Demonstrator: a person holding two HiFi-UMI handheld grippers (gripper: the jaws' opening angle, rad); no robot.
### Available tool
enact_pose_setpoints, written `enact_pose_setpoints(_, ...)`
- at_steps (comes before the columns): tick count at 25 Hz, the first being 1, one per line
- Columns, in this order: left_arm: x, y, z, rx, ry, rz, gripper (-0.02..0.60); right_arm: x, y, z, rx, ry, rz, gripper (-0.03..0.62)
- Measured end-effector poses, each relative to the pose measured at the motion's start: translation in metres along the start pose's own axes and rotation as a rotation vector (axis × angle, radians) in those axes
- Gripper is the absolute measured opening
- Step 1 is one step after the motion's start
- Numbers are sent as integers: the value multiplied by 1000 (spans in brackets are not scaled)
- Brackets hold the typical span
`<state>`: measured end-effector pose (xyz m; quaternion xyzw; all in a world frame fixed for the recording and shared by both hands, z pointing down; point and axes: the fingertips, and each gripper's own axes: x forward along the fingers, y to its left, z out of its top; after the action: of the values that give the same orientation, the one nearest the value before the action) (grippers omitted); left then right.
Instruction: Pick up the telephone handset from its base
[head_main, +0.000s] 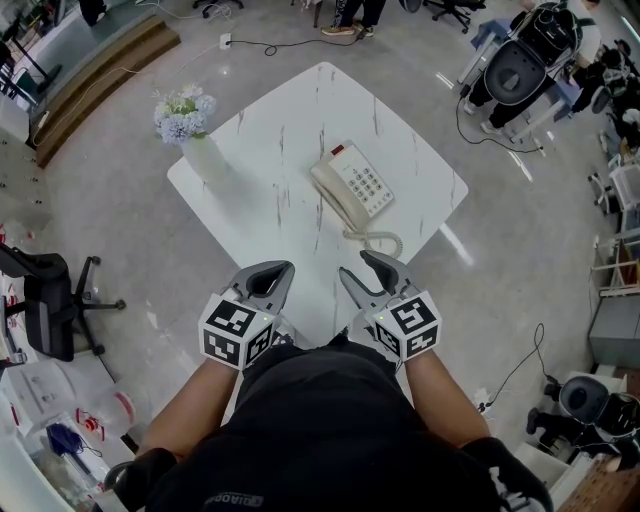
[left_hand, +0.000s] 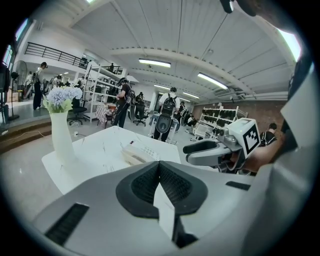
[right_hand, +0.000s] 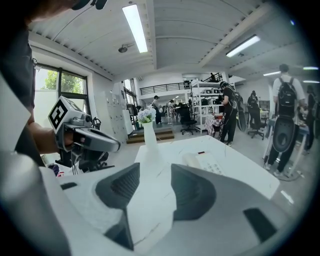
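2 grippers hang at the table's (head_main: 270, 150) near edge: left gripper (head_main: 272, 272) jaws together, right gripper (head_main: 358, 266) jaws apart, empty. Handset (head_main: 333, 197) lies on its base (head_main: 368, 185) mid-table, well ahead. Advise gripping across its middle, lifting straight, minding the cord (head_main: 380, 240).

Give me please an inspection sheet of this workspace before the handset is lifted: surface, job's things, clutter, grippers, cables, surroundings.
Surface: white marble-patterned square table, holding only two things.
Job's things: cream corded telephone; its handset lies on the base.
Clutter: white vase of pale blue flowers near the table's left corner.
Grippers: left gripper shut, empty; right gripper open, nothing between its jaws; both short of the telephone.
Cables: coiled handset cord on the table; black floor cable beyond it.
Surroundings: black office chair at left; people standing farther off.
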<state>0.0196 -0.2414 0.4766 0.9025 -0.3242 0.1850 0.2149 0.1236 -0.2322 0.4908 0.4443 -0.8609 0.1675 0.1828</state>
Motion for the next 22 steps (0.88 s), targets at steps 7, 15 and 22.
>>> enact_pose_setpoints(7, -1, -1, 1, -4, -7, 3, 2, 0, 0, -1, -9, 13, 1, 193)
enact_pose_setpoints(15, -2, 3, -4, -13, -7, 20, 2, 3, -18, 1, -41, 16, -47, 193)
enact_pose_setpoints(22, -9, 19, -9, -15, -15, 74, 2, 39, -62, -6, -75, 48, -96, 192)
